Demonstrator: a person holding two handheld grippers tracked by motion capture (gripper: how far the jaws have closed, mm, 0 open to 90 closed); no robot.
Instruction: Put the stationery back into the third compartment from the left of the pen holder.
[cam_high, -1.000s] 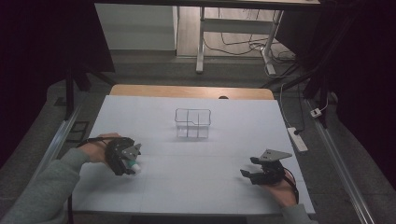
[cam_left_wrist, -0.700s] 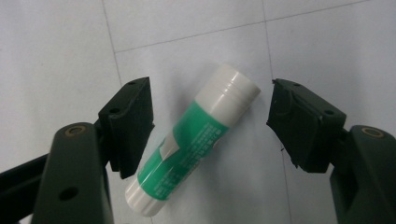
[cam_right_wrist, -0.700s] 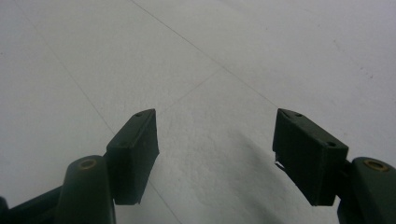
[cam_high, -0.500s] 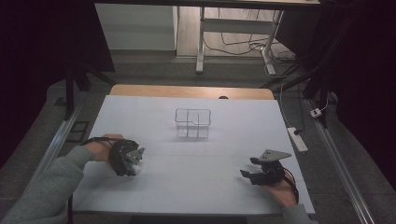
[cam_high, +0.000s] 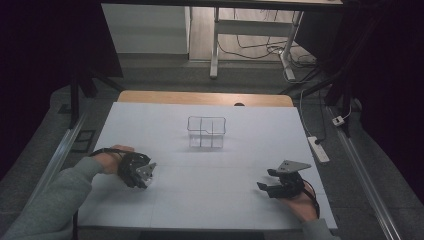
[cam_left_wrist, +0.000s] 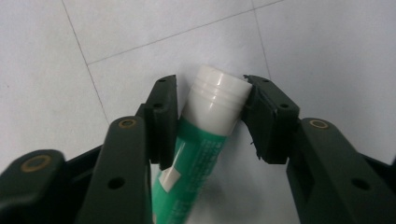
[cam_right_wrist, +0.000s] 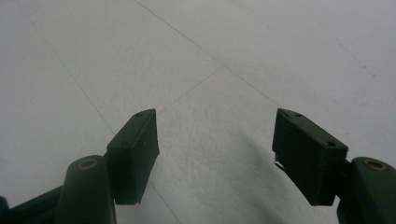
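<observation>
A green tube with a white ribbed cap (cam_left_wrist: 215, 99) lies between the jaws of my left gripper (cam_left_wrist: 211, 109), slanting up from the lower left. Both jaws press against it near the cap, so the gripper is shut on it. In the high view my left gripper (cam_high: 145, 172) is low over the white table (cam_high: 150, 125) at the near left, with a pale bit of the tube (cam_high: 148, 170) showing at its tip. My right gripper (cam_high: 265, 183) rests at the near right. Its jaws stand wide open over bare table, with nothing between them (cam_right_wrist: 215, 140).
A clear plastic container with dividers (cam_high: 206, 132) stands at the middle of the table, beyond both grippers. A white power strip (cam_high: 318, 149) lies off the table's right edge. A wooden strip (cam_high: 205, 98) runs along the far edge.
My left hand and its gripper have drifted slightly toward the near side and right, still holding the tube. The right gripper has stayed put.
</observation>
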